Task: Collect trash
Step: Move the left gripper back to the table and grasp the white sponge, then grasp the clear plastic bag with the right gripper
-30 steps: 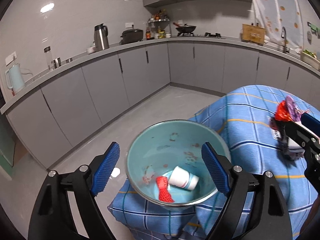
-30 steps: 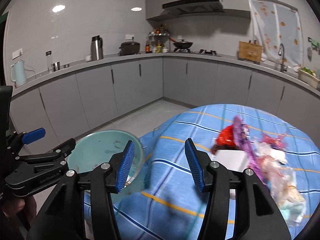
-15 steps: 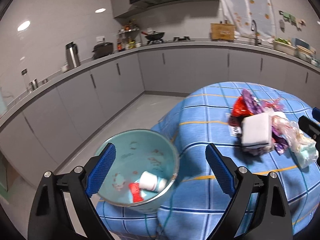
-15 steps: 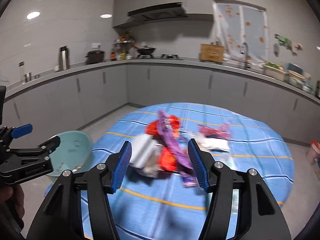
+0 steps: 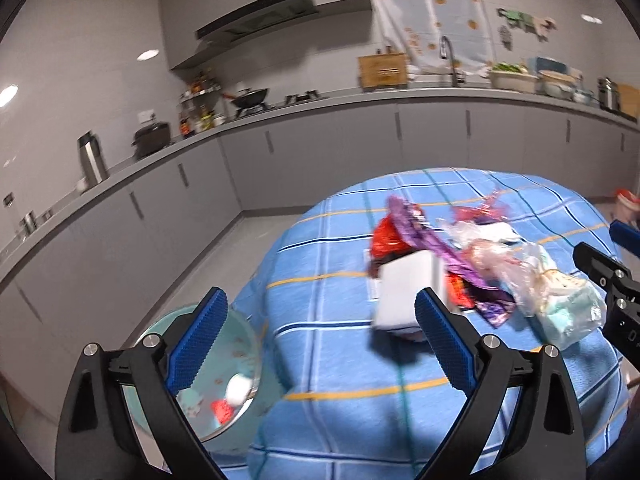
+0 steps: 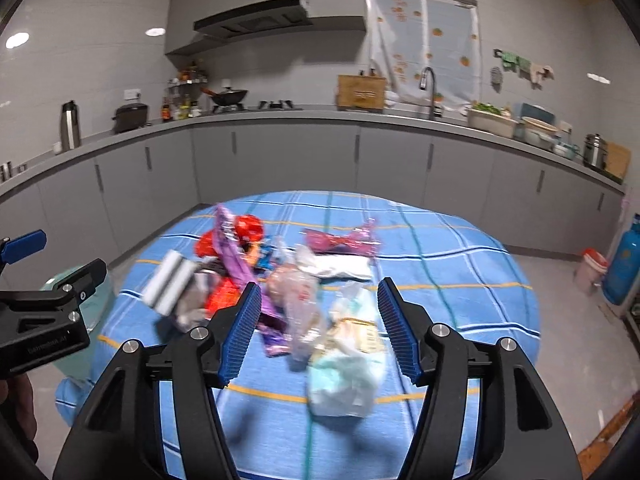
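Observation:
A pile of trash lies on the round table with a blue checked cloth (image 6: pixel 460 264): a white box (image 5: pixel 404 292), red (image 5: pixel 388 236) and purple wrappers (image 5: pixel 424 236), and clear plastic bags (image 6: pixel 344 360). The pile also shows in the right wrist view (image 6: pixel 280 280). A teal bowl (image 5: pixel 224 376) at the table's left edge holds a white cup (image 5: pixel 238 388) and a red scrap. My left gripper (image 5: pixel 316 344) is open and empty above the cloth, left of the pile. My right gripper (image 6: pixel 320 328) is open and empty, just above the plastic bags.
Grey kitchen cabinets and a counter (image 6: pixel 280 120) run round the back, with a kettle, pots, a wok and a sink. A blue gas cylinder (image 6: pixel 622 264) and a small bin (image 6: pixel 592 268) stand on the floor at right.
Both grippers swung right, away from the teal bowl and toward the trash pile. The bowl slid to the lower left of the left wrist view. Both stayed open.

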`<control>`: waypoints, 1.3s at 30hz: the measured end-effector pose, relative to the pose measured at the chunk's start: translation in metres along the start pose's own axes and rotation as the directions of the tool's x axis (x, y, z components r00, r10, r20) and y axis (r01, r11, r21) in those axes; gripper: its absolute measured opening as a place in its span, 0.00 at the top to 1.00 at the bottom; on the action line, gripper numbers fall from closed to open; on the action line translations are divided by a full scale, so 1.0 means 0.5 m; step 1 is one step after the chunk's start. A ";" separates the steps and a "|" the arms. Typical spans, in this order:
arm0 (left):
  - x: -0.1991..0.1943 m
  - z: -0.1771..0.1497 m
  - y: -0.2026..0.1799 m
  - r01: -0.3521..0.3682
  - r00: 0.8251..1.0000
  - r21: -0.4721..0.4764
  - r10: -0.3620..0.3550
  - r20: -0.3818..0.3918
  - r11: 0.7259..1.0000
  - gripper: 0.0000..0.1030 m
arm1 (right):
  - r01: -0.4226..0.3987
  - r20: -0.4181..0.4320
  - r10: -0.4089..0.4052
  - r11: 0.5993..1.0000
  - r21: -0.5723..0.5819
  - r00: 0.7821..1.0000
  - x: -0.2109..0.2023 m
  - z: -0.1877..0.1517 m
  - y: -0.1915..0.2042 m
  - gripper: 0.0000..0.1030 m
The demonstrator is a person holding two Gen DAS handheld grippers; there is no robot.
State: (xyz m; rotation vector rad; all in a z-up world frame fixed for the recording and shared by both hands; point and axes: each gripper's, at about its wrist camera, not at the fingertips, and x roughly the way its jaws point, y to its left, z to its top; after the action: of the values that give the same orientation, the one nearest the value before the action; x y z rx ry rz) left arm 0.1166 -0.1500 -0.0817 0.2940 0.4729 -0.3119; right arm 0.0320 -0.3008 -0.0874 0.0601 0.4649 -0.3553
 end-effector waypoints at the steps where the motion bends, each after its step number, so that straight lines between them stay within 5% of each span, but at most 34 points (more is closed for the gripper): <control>1: 0.006 0.000 -0.012 0.010 1.000 0.010 -0.010 -0.003 1.000 0.10 | 0.018 -0.005 -0.018 1.000 0.005 1.000 0.003 -0.003 -0.009 0.41; 13: 0.090 -0.006 -0.085 0.100 0.992 0.035 -0.097 -0.078 0.994 0.10 | 0.103 -0.052 -0.101 0.994 0.040 0.994 0.037 -0.025 -0.045 0.37; 19: 0.113 -0.014 -0.080 0.138 0.984 0.012 -0.136 -0.115 0.990 0.28 | 0.096 -0.064 -0.093 0.994 0.047 0.994 0.048 -0.035 -0.049 0.37; 22: 0.116 -0.015 -0.079 0.163 0.978 0.003 -0.162 -0.129 0.987 0.49 | 0.097 -0.066 -0.094 0.994 0.042 0.993 0.048 -0.037 -0.046 0.37; 23: 0.116 -0.015 -0.079 0.181 0.975 0.005 -0.178 -0.133 0.984 0.64 | 0.098 -0.068 -0.095 0.994 0.040 0.993 0.049 -0.037 -0.045 0.37; 25: 0.110 -0.014 -0.078 0.190 0.974 0.005 -0.188 -0.125 0.982 0.66 | 0.102 -0.073 -0.098 0.994 0.042 0.992 0.051 -0.039 -0.046 0.37; 39: 0.033 0.017 -0.039 0.059 0.998 0.031 -0.059 0.020 0.998 0.69 | 0.101 -0.116 -0.096 0.994 0.044 0.989 0.069 -0.048 -0.048 0.37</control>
State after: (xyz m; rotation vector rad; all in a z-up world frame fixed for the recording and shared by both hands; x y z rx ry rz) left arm 0.1270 -0.1743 -0.0862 0.3067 0.4572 -0.3796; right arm 0.0419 -0.3309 -0.1238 0.1066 0.5729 -0.4622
